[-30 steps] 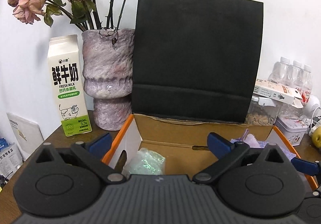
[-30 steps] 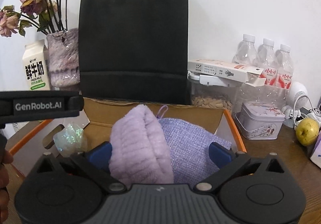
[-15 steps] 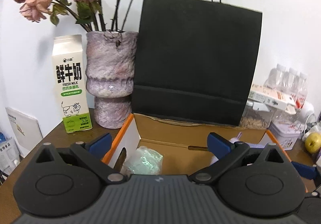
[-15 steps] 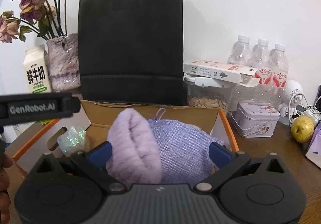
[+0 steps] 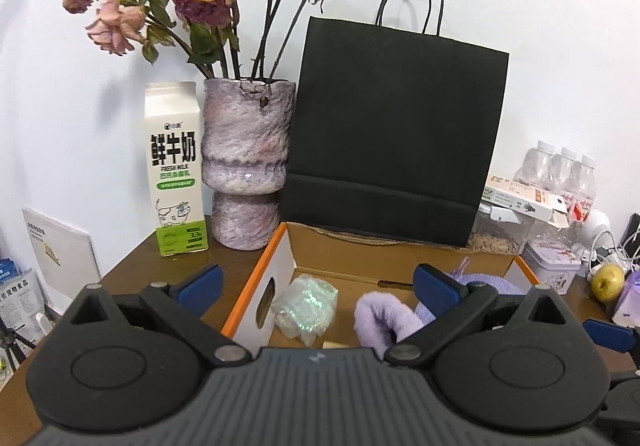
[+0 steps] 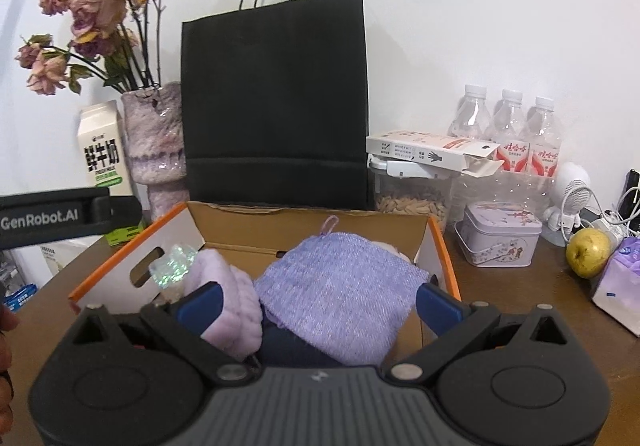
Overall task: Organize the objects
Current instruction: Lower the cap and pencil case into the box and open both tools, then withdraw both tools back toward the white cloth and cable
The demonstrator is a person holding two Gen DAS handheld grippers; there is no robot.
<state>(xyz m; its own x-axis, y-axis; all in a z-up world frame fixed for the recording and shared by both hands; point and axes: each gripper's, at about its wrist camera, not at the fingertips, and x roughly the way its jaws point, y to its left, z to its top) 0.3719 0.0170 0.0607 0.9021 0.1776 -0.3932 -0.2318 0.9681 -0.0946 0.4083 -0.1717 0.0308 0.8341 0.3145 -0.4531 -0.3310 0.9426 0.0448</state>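
Observation:
An open cardboard box with orange edges (image 5: 256, 286) (image 6: 120, 262) sits on the brown table. Inside lie an iridescent packet (image 5: 306, 306) (image 6: 174, 266), a fluffy lilac roll (image 5: 380, 320) (image 6: 230, 298) and a flat lilac woven cloth (image 6: 336, 286). My left gripper (image 5: 318, 286) hovers open over the box's near left corner, holding nothing. My right gripper (image 6: 318, 304) is open above the cloth, and the fluffy roll rests against its left finger. The left gripper's black body (image 6: 60, 214) shows at the left of the right wrist view.
A black paper bag (image 5: 396, 134) stands right behind the box. Left of it are a vase of dried roses (image 5: 244, 162) and a milk carton (image 5: 176, 170). To the right are water bottles (image 6: 508, 126), a seed jar (image 6: 412, 198), a tin (image 6: 500, 234), a pear (image 6: 588, 252).
Both grippers have drawn back and up from the box. The fluffy roll, earlier upright between the right fingers, now lies lower in the box by the left finger.

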